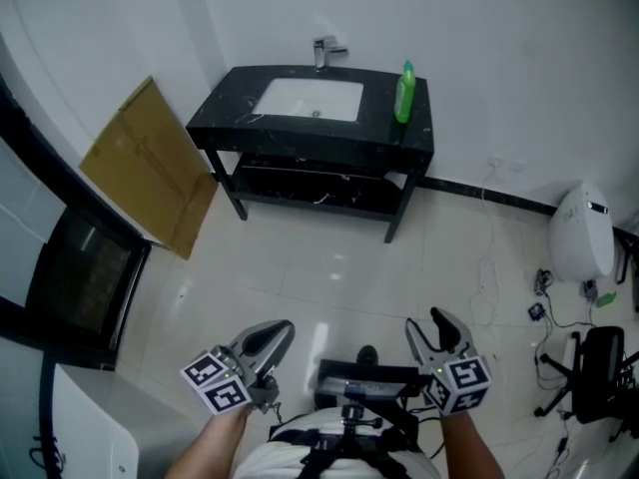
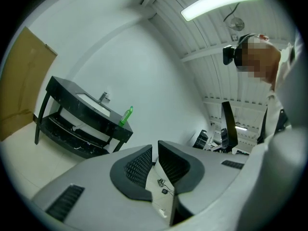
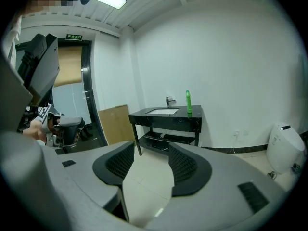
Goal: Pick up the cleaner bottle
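The green cleaner bottle (image 1: 403, 93) stands upright on the right end of a black washstand (image 1: 225, 118), just right of the white basin (image 1: 310, 99) and forward of the tap (image 1: 323, 52). The washstand sits against the far wall, across a stretch of pale tiled floor (image 1: 329, 257). Both tools are held low and close to the person, well apart from the bottle.

The left gripper (image 2: 155, 146) has its jaws drawn almost together, with only a thin slit between them, and holds nothing. In its view the bottle shows far off, up and to the left of the jaws.

The right gripper (image 3: 151, 146) has its jaws moderately apart, with bare floor showing between them, and it too is empty. In its view the bottle stands in the distance, above and a little right of the gap.

A sheet of cardboard (image 1: 150, 168) leans on the wall left of the washstand.
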### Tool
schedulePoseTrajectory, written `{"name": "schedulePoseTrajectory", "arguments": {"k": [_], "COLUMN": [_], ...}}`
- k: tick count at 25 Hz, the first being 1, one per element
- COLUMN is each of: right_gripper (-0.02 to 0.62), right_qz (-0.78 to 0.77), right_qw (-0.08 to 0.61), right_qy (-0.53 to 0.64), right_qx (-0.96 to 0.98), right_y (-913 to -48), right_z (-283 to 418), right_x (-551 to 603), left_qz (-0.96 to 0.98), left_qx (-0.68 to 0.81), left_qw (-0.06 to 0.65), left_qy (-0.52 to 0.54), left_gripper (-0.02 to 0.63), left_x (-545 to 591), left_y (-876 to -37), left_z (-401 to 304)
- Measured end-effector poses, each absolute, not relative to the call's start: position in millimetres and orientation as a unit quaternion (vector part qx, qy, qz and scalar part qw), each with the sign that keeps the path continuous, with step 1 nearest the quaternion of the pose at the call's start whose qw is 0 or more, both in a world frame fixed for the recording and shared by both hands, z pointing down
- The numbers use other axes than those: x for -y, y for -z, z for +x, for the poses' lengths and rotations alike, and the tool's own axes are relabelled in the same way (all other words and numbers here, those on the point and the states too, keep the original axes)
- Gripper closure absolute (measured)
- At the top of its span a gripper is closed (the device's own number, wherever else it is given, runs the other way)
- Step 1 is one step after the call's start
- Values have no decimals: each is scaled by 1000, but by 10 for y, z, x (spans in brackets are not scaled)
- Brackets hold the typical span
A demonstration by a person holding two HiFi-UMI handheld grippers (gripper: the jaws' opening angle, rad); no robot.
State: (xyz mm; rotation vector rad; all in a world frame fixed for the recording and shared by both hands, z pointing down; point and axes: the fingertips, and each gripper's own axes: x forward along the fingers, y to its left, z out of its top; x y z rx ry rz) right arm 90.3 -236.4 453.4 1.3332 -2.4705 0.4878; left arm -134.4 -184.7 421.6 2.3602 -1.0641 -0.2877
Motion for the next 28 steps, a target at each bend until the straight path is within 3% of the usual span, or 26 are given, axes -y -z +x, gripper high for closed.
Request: {"name": "schedulePoseTrajectory", "arguments": {"k": [12,28], "right_gripper": [367,367], "right_qz": [424,405], "right_qw": [141,119], "right_qy": [-166,-202], "right_qx": [879,884], "right_y": [-4406,-4582], "right_z": [1074,1403], "right_x": [3508,4152], "left_qz": [857,849], "left_qx": [425,444], "left_qw": [262,270], "left_qy": [128,96], "left_gripper": [571,572], "left_x": [2835,3510], "left_y": [-4136,-4146], "left_z": [-1050,-660]}}
